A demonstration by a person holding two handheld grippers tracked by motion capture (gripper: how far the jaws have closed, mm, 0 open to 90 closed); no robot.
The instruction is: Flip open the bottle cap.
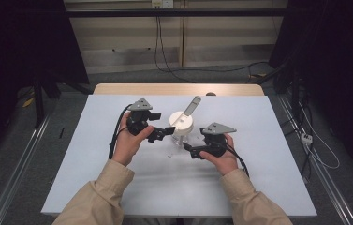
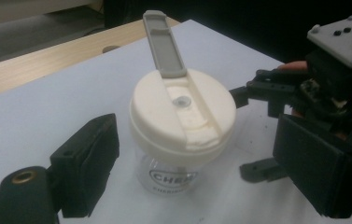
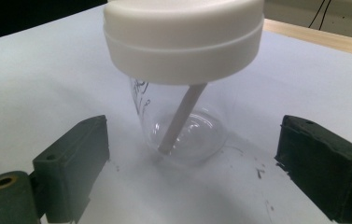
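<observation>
A clear plastic cup (image 1: pixel 182 136) with a white lid (image 1: pixel 182 123) stands upright mid-table on the white sheet. The lid's grey flap (image 1: pixel 193 105) is flipped up and leans away from me. Inside the cup (image 3: pixel 183 135) a white straw (image 3: pixel 180 119) slants down to the bottom. My left gripper (image 1: pixel 164 133) is open just left of the cup, its jaws at either side of the lid (image 2: pixel 183 116) and apart from it. My right gripper (image 1: pixel 194 139) is open at the cup's near right, its jaws spread wide around the clear base without touching.
The white sheet (image 1: pixel 94 164) covers a wooden table (image 1: pixel 165 89) whose far edge shows beyond it. Small dark scuffs (image 3: pixel 257 172) mark the sheet by the cup. Cables (image 1: pixel 165 56) hang on the floor behind the table; metal rails (image 1: pixel 19 164) run along both sides.
</observation>
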